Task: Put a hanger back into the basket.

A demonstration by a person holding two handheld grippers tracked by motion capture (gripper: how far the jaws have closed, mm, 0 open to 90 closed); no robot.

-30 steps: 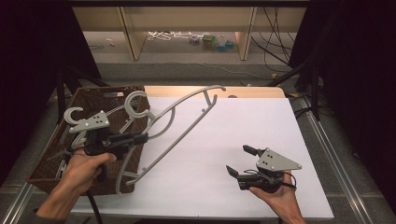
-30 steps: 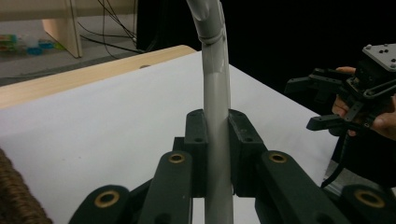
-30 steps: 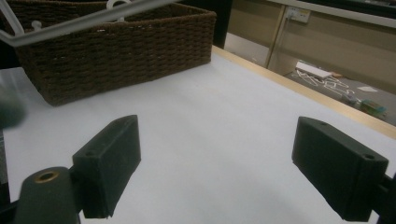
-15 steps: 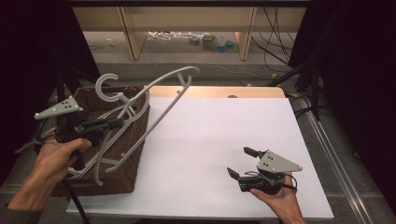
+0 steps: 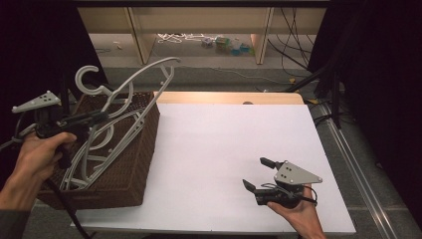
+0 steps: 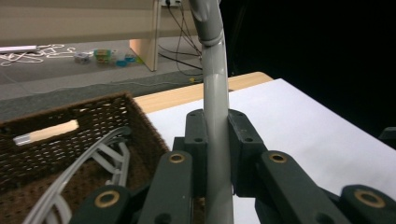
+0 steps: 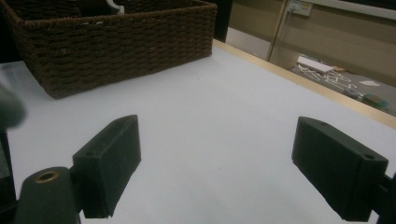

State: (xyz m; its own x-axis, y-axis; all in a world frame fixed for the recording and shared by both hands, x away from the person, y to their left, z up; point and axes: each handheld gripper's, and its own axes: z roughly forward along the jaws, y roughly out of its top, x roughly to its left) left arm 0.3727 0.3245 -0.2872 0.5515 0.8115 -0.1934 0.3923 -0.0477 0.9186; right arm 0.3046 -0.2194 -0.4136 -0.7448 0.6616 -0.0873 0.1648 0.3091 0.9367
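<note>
Hanger held over basket.
Left claw [image 6: 215,154] clamped on grey hanger [image 5: 130,87] above wicker basket [image 5: 130,164]; right claw [image 5: 259,173] apart, resting on white bench [image 5: 219,144].

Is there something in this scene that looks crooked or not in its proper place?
Yes. The grey hanger held by the left gripper sits askew: it leans over the wicker basket, its upper arm jutting past the rim, rather than lying flat like the hangers inside. The right gripper rests open on the white table.
</note>
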